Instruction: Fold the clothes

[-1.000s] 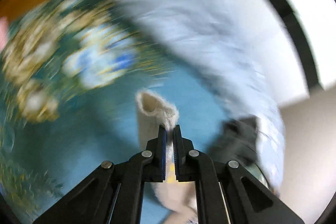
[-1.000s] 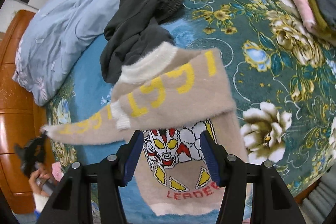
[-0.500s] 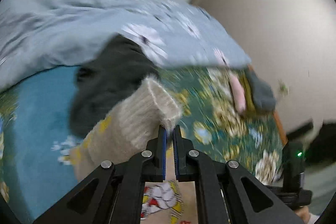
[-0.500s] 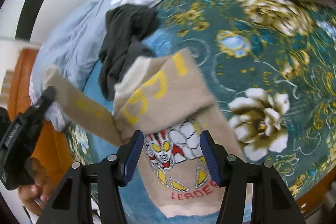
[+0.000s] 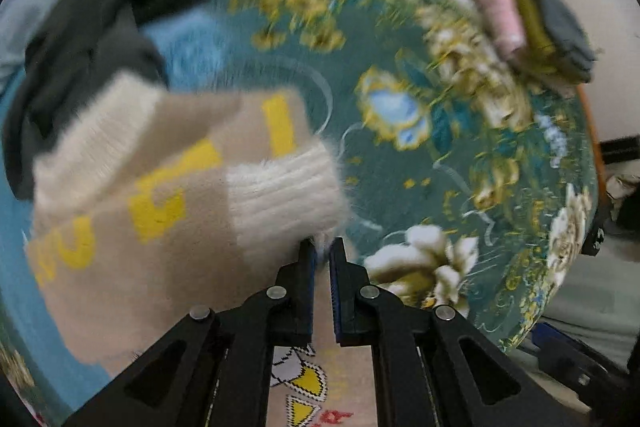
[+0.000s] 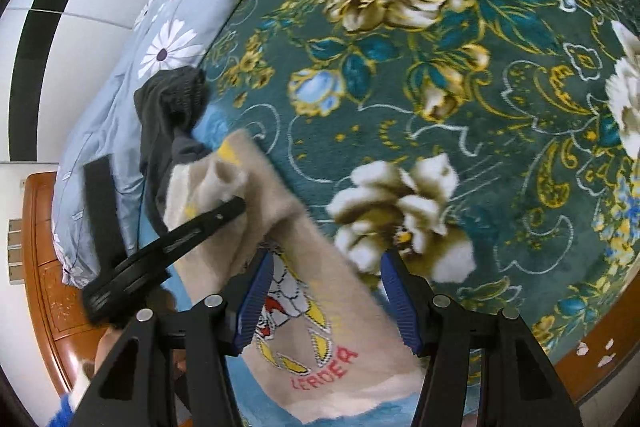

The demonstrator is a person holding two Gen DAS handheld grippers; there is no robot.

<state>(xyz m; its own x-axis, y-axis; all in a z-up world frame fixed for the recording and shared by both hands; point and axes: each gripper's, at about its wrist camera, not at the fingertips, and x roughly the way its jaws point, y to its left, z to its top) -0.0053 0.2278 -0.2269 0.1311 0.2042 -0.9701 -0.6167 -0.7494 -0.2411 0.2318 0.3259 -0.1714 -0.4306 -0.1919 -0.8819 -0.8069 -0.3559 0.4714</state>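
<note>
Laying the sleeve [image 5: 200, 187] across the sweater [image 6: 320, 307], you've got the left gripper [image 5: 322, 247] at the white cuff [image 5: 280, 195], jaws narrow and opening, a tuft of cuff fuzz between the tips (whether they grip it yet, I cannot tell). The sweater lies flat on the near left of the blanket [image 6: 440, 87], chest up, so both sleeves can fold inward. Your right gripper [image 6: 326, 267] hangs half open over the print, holding nothing. Red letters there read "LEADER"; the yellow sleeve marks are too blurred to read.
</note>
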